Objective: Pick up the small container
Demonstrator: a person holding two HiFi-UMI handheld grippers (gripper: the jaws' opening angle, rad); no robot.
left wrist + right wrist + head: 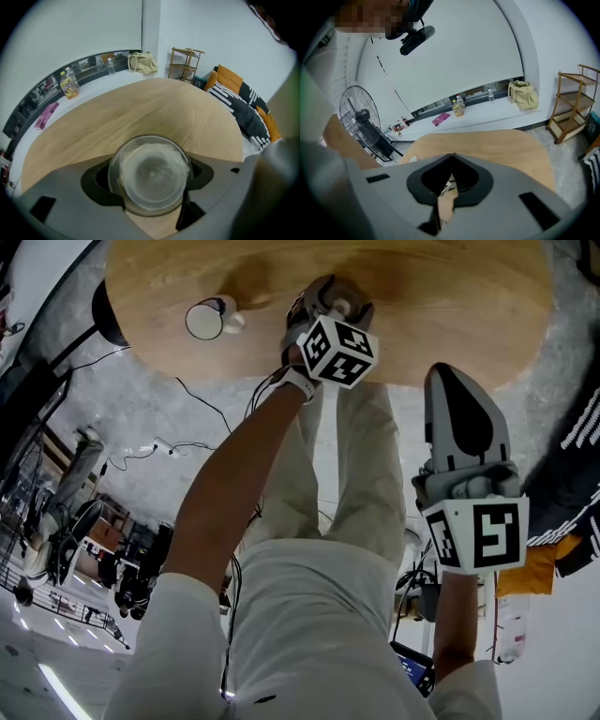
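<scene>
Closest to us in the head view are our own pale trousers [319, 596]. At the right is the right gripper [450, 381], held short of the table over the grey floor [150, 418], with its marker cube [478, 535] towards us. Its own view shows the two jaws drawn together until the tips meet, with nothing between them. Only a sliver of wood shows through the gap below the tips.

Further out, our left arm [234, 484] reaches to the round wooden table [450, 296], where the left gripper [328, 304] sits over the near part of the top. In the left gripper view its jaws are closed on the small clear container [150, 174], one jaw against each side of its round wall. The container is see-through with something whitish inside, and we see it end-on as a circle. We cannot tell whether its base rests on the wood or is lifted off it.

To the left of that gripper a white cup [206, 320] stands on the table, apart from the container.

Beyond the table, a long white ledge [93, 91] runs along the wall. It carries a yellow-labelled bottle [70, 85], a pink packet [45, 116] and a beige bag [143, 63]. A wooden shelf unit [186, 63] stands in the corner, with orange and black-and-white striped cushions [243, 101] to its right. A standing fan [361, 121] shows at the far left of the right gripper view.
</scene>
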